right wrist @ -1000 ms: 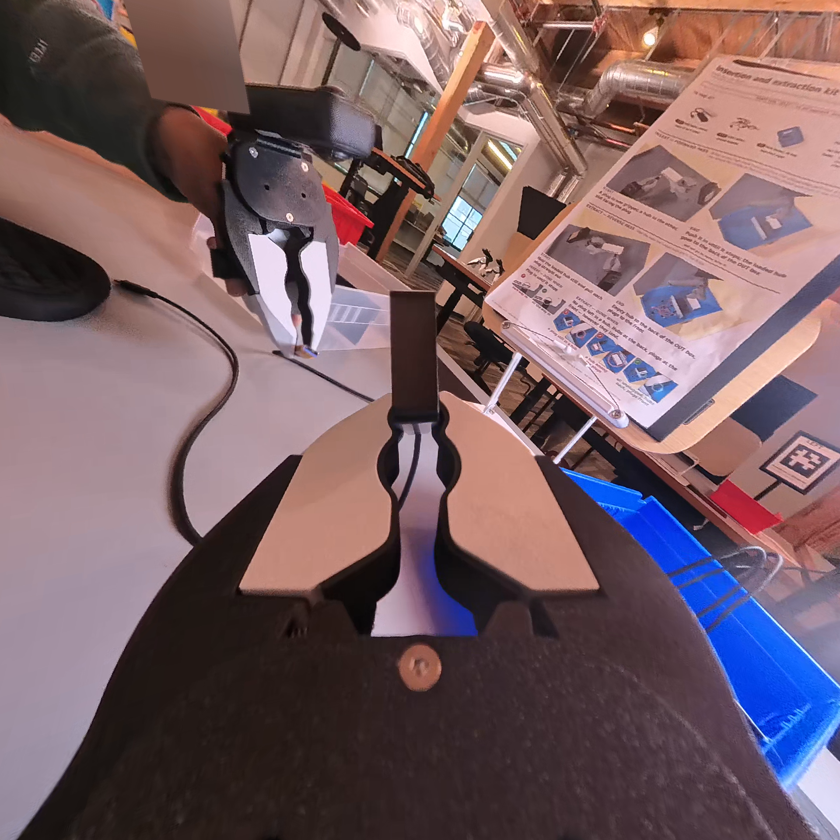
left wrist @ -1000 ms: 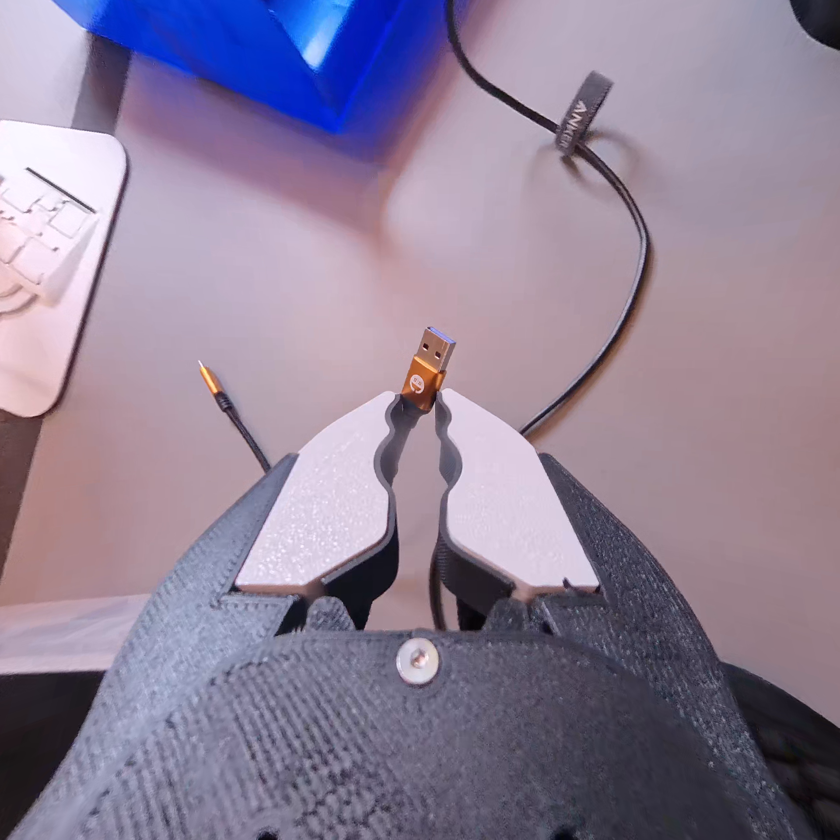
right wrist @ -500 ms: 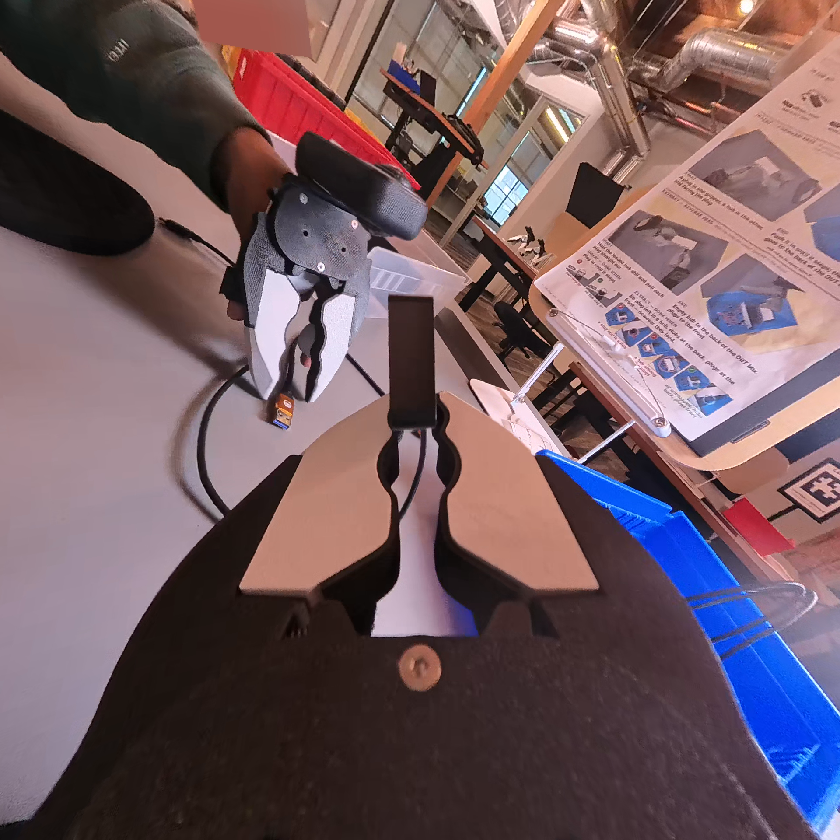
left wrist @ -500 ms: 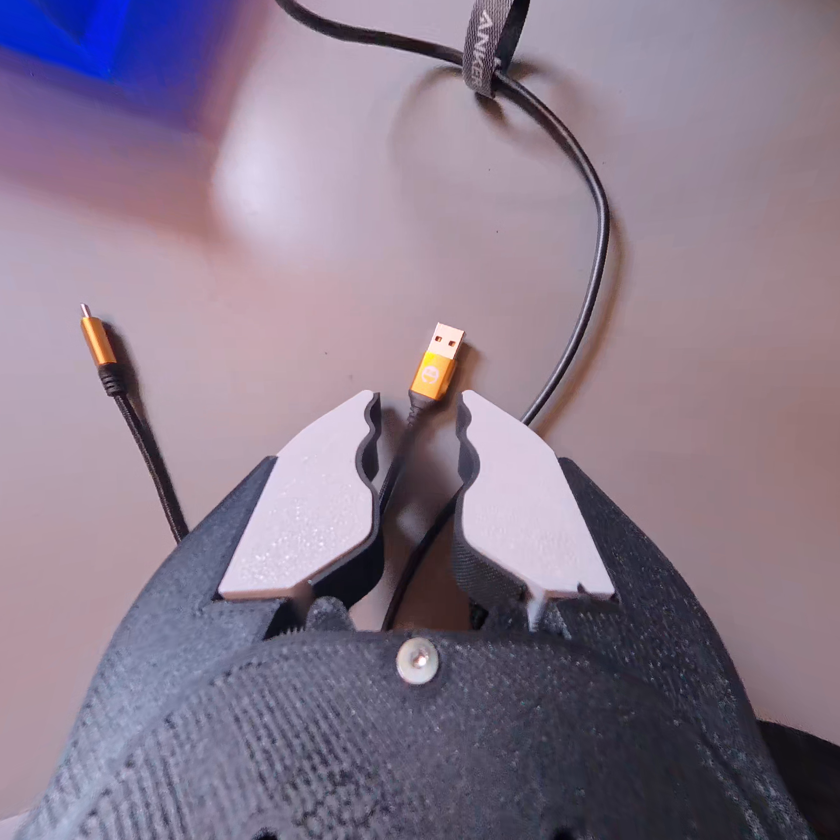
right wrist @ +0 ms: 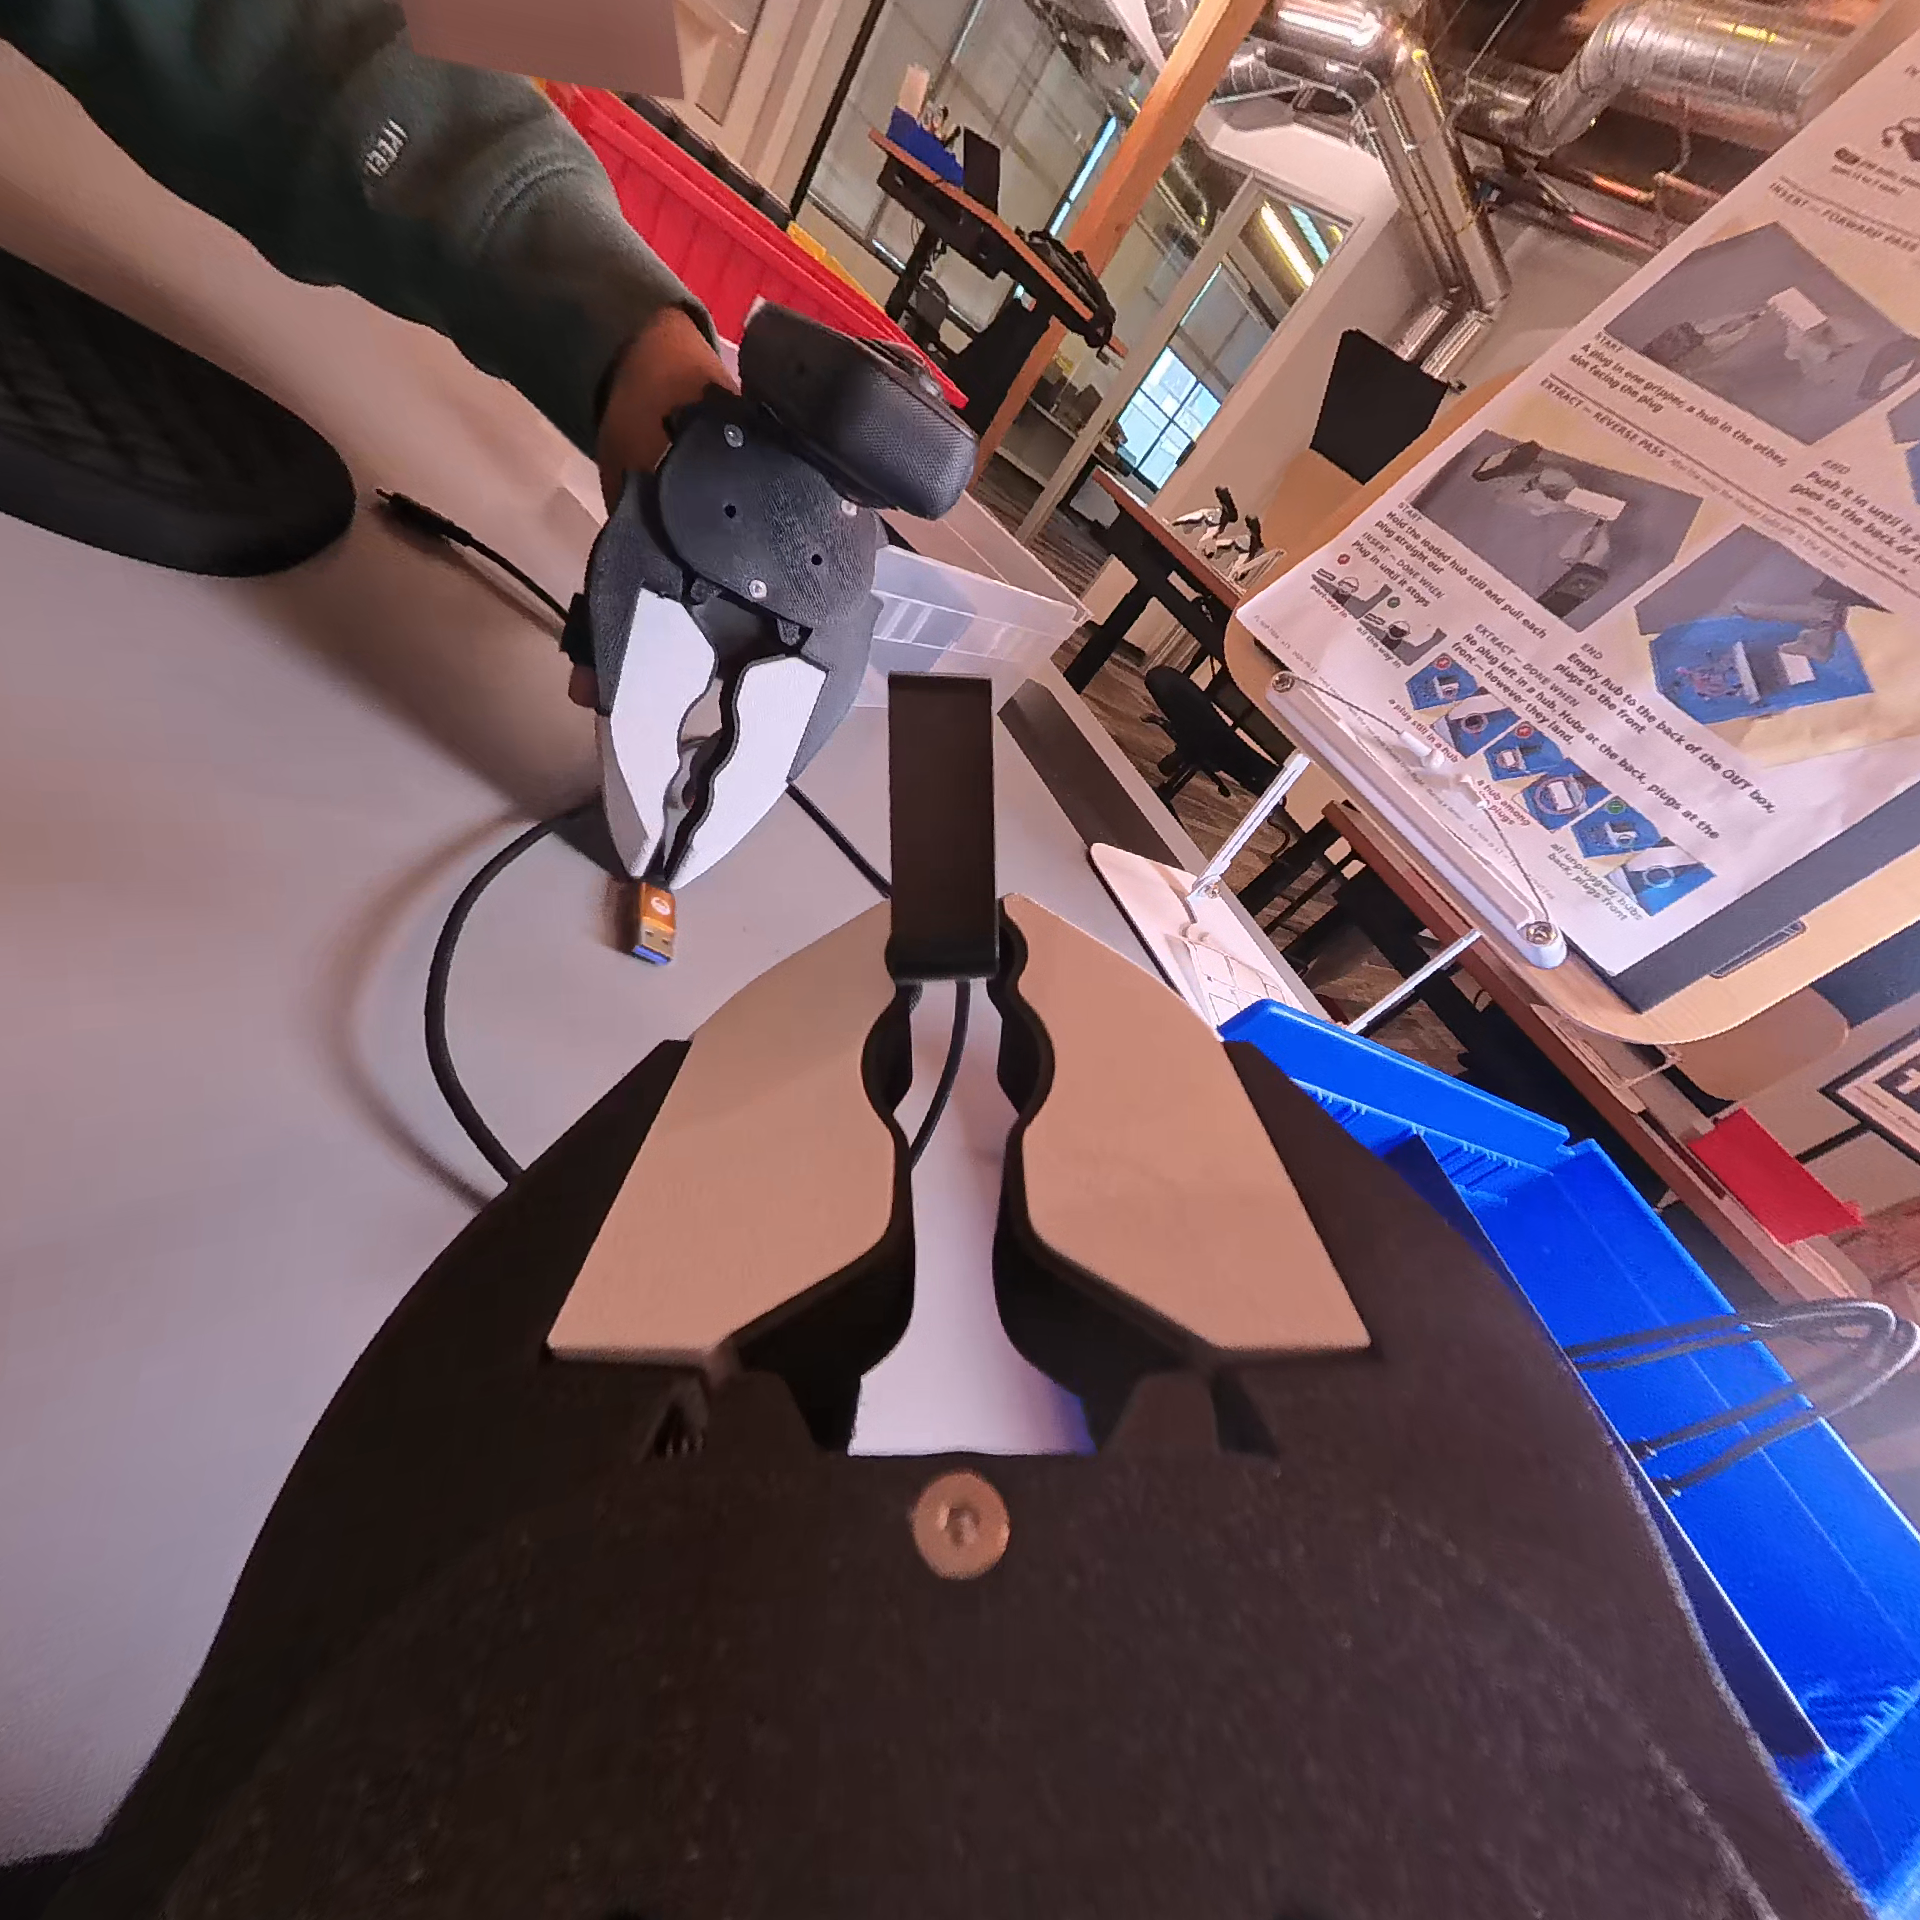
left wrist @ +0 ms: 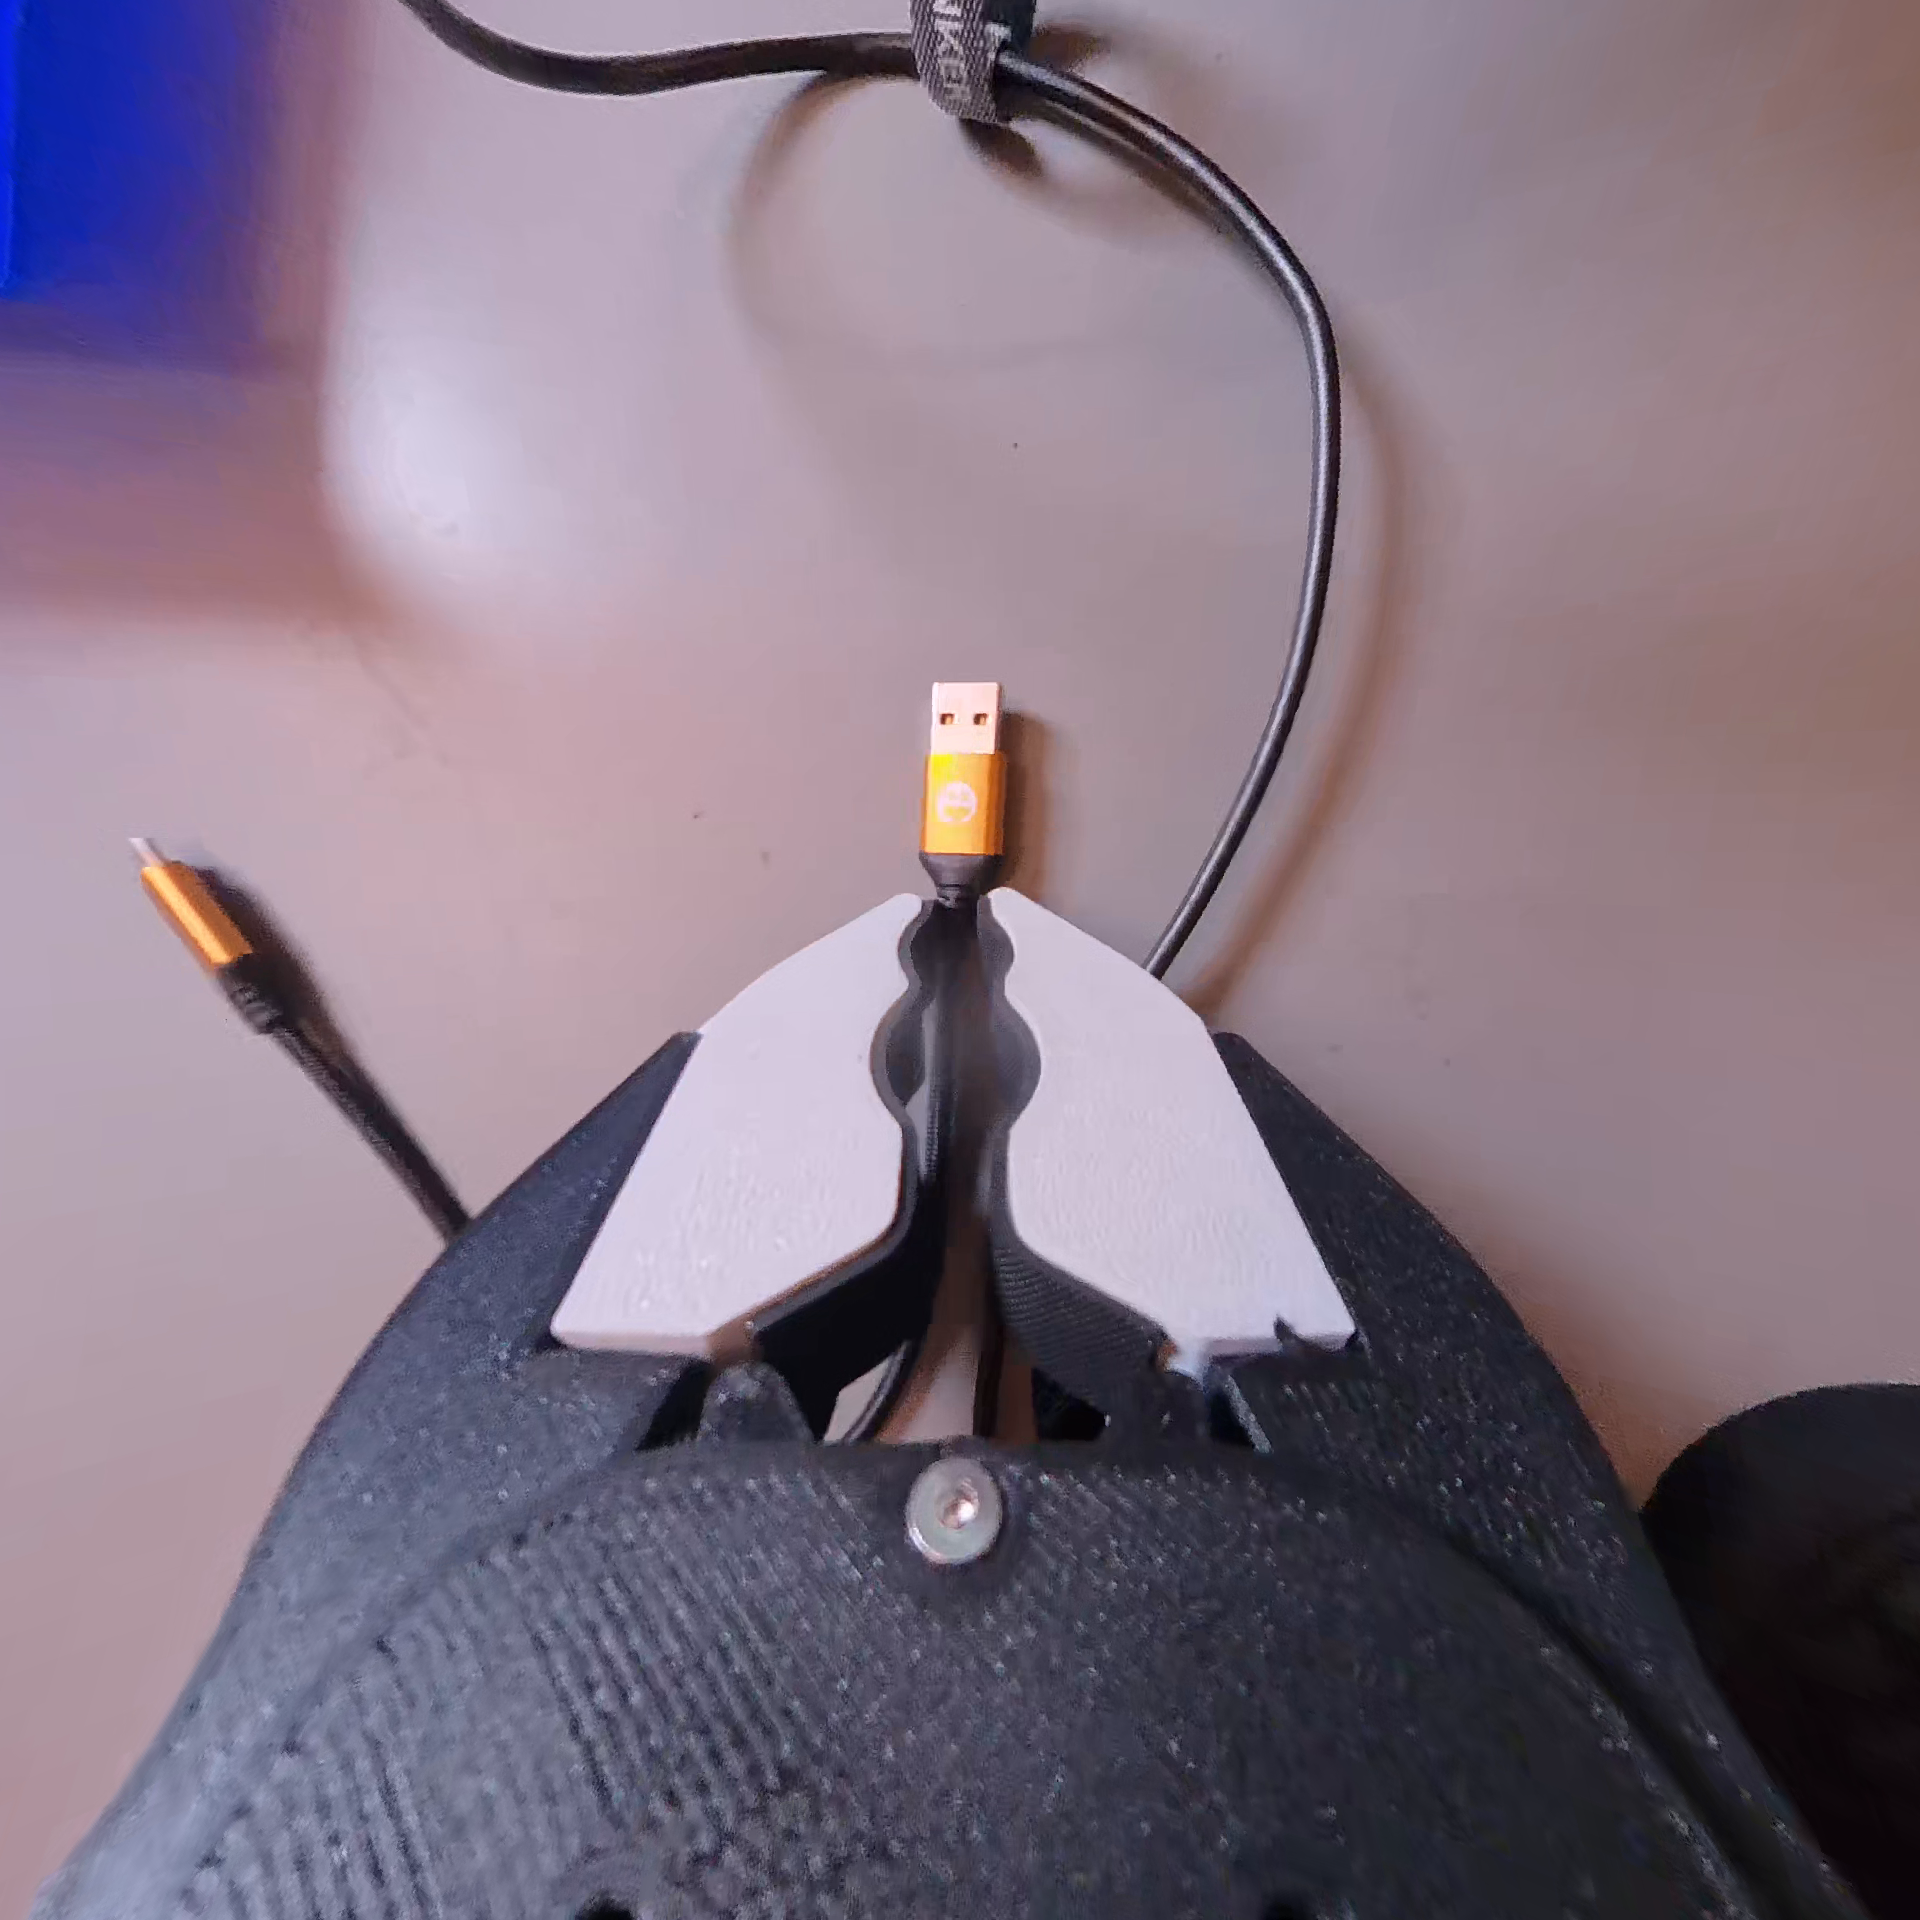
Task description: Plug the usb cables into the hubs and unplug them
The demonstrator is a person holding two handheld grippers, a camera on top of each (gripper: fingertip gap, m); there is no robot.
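Note:
My left gripper is shut on the black USB cable just behind its orange USB-A plug. The plug sticks out past the fingertips, low over the grey table. The cable's other end, an orange USB-C plug, lies to the left. My right gripper is shut on a slim black hub, which stands upright above the fingers. The hub's thick black cable loops over the table. The left gripper and the orange plug show ahead, left of the hub.
A blue bin stands to the right, also seen blurred in the left wrist view. A clear plastic bin, a white flat device and an instruction board lie beyond. The thick cable carries a strap. A black round pad sits far left. The gap from one gripper's tips to the other's is roughly 20 centimetres.
My left gripper let go of the orange plug, opened over it on the table, then shut on the cable just behind the plug. My right gripper keeps hold of the hub.

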